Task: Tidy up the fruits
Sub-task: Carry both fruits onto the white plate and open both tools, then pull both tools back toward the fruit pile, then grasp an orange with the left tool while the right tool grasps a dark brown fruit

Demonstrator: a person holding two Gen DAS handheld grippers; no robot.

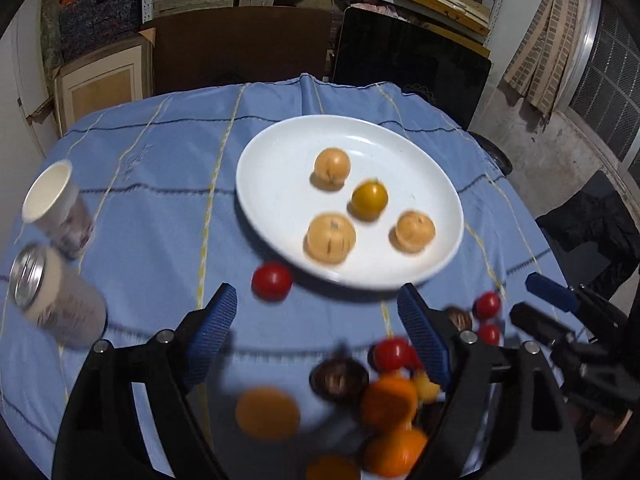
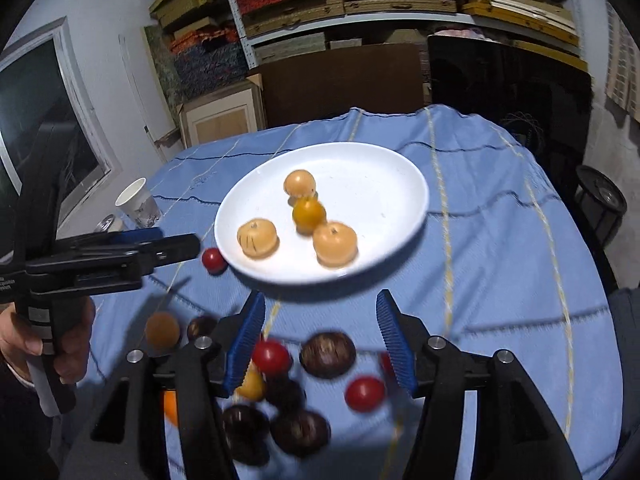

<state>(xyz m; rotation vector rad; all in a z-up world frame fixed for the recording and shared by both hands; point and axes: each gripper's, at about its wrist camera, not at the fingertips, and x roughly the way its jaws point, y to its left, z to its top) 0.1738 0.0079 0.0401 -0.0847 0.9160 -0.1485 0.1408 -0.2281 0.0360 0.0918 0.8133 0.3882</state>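
Note:
A white plate (image 1: 280, 208) sits mid-table and holds three pale orange fruits (image 1: 331, 239) and one darker yellow fruit (image 1: 369, 201); the plate also shows in the right wrist view (image 2: 380, 184). A red tomato (image 1: 272, 281) lies just off its near rim. My left gripper (image 1: 318, 332) is open and empty above the cloth. Oranges (image 1: 267, 413), a dark brown fruit (image 1: 339, 380) and red tomatoes (image 1: 394, 354) lie near it. My right gripper (image 2: 320, 340) is open and empty above dark fruits (image 2: 328, 354) and red tomatoes (image 2: 365, 393).
A paper cup (image 1: 54, 200) and a metal-lidded can (image 1: 52, 296) stand at the table's left. The blue tablecloth (image 1: 160, 184) covers a round table. Chairs (image 1: 412, 60) and shelves stand behind it. The left gripper appears at the left in the right wrist view (image 2: 176, 246).

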